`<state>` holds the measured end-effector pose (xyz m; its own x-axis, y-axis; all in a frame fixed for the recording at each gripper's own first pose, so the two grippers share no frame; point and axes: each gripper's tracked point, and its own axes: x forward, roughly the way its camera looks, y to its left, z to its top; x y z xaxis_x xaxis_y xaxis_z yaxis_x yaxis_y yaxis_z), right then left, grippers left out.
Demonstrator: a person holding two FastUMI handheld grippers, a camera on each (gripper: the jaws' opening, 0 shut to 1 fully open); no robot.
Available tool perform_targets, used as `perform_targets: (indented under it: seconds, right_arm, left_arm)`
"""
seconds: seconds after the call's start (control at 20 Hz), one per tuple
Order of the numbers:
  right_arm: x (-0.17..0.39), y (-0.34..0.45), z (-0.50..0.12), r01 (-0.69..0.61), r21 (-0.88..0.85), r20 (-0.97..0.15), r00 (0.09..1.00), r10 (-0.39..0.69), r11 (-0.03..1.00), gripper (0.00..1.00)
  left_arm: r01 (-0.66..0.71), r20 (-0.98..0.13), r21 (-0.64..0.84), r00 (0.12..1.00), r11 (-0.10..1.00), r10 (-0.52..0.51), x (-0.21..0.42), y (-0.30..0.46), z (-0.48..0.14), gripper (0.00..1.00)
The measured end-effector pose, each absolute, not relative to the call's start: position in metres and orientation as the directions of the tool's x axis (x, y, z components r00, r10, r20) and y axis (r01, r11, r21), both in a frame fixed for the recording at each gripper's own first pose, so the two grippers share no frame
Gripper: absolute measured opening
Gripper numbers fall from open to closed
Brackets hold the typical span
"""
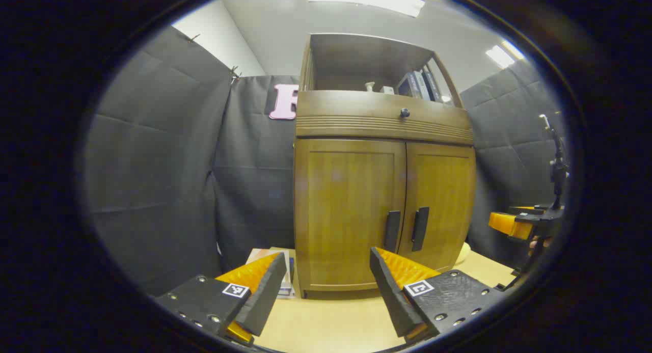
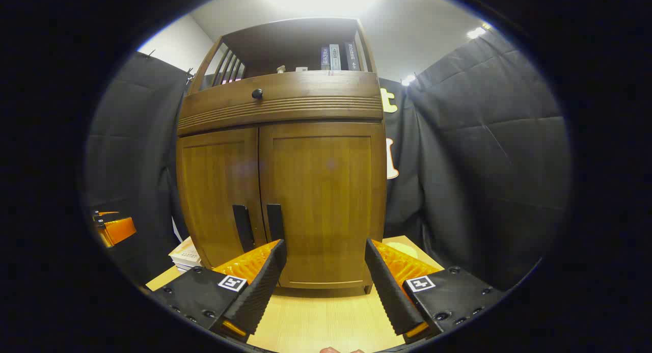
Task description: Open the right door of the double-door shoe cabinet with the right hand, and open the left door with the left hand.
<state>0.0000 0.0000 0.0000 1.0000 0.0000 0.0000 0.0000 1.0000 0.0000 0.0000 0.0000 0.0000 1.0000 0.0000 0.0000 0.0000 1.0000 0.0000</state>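
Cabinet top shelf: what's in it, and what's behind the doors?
The open shelf holds upright books and small pale items. Both doors are closed, so whatever is inside is hidden.

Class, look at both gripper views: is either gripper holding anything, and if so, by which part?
Nothing is held. The left gripper and right gripper both have open jaws, short of the cabinet's closed doors.

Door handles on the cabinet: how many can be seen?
2. The left door handle and the right door handle are dark vertical bars side by side at the doors' meeting edges. Both doors are shut.
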Motion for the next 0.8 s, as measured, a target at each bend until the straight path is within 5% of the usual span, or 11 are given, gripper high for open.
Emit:
perform_targets:
  seconds: [0.8]
  right_arm:
    - [0.014, 0.020, 0.007, -0.047, 0.045, -0.001, 0.999, 0.047, 0.998, 0.98]
  left_arm:
    - [0.001, -0.004, 0.000, 1.000, 1.000, -0.001, -0.015, -0.014, -0.013, 0.95]
